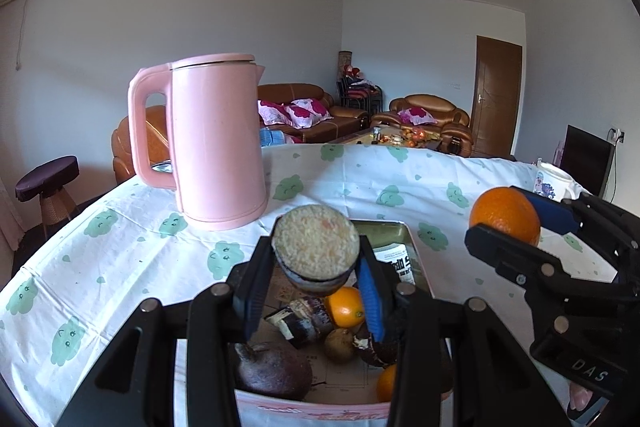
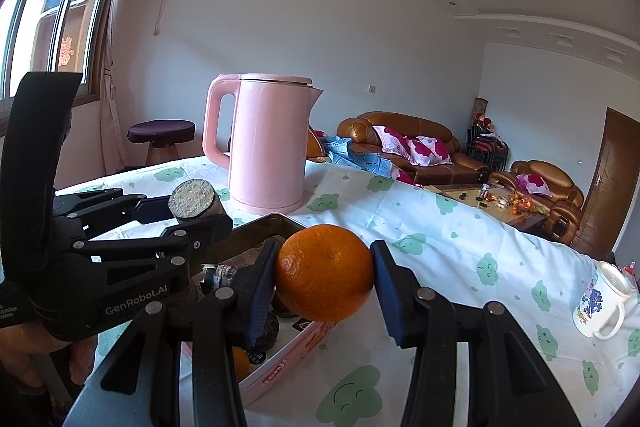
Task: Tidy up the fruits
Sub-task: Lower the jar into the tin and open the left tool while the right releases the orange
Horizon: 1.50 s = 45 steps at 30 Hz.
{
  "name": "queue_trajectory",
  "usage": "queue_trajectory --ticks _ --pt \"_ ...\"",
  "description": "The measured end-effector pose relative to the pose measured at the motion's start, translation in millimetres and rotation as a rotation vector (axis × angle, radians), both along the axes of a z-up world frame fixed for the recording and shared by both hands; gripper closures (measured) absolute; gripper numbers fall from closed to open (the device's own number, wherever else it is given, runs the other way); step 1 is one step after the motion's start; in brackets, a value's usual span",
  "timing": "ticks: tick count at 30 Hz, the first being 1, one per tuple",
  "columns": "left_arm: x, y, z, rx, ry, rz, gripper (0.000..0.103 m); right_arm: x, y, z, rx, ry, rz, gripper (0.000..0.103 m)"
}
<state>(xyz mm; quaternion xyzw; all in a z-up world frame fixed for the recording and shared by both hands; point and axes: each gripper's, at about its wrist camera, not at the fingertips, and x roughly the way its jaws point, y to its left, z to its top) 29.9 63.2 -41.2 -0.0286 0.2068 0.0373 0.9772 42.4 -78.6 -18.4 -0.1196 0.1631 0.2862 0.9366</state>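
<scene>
The table, under a white cloth with green cloud faces, fills the lower half of both views; its far edge curves across mid-frame and the cloth is bare toward the right of the right wrist view. That looks like the freest room for setting fruit down.

The pink kettle stands upright left of centre in the left wrist view, just behind the tin, so it probably limits any move toward the upper left.

The tin box, a shallow rectangular tray, sits at bottom centre. It holds mixed produce: a dark pear-shaped fruit, pieces of dark-skinned sugarcane and small oranges. The mix suggests sorting by kind.

The left gripper has its jaws clamped on a sugarcane piece, cut end toward the camera, held above the tin's raised rim.

The right gripper has its jaws clamped on an orange, held over the tin's right rim, near the left gripper but apart from it.

A printed mug stands at the right edge, close to the table's rim.
</scene>
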Motion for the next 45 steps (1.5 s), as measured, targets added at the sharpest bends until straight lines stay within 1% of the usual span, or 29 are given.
queue_trajectory --ticks 5,11,23,33,40,43,45 --pt "0 11 0 0.009 0.0 0.033 0.061 5 8 -3 0.0 0.013 0.011 0.054" --pt "2 21 -4 0.013 0.024 0.061 0.061 13 17 -9 -0.001 0.038 0.021 0.054" --pt "10 33 -14 0.011 0.068 0.081 0.061 32 34 -27 -0.011 0.104 0.022 0.054" --pt "17 38 -22 0.008 0.105 0.074 0.061 36 48 -40 -0.046 0.148 0.038 0.054" --pt "26 32 -33 0.023 0.174 0.038 0.06 40 52 -47 -0.081 0.22 0.061 0.054" --pt "25 30 -34 0.026 0.176 0.033 0.06 42 53 -49 -0.083 0.244 0.075 0.054" --pt "25 28 -34 0.031 0.178 0.031 0.059 41 52 -49 -0.081 0.241 0.07 0.052"
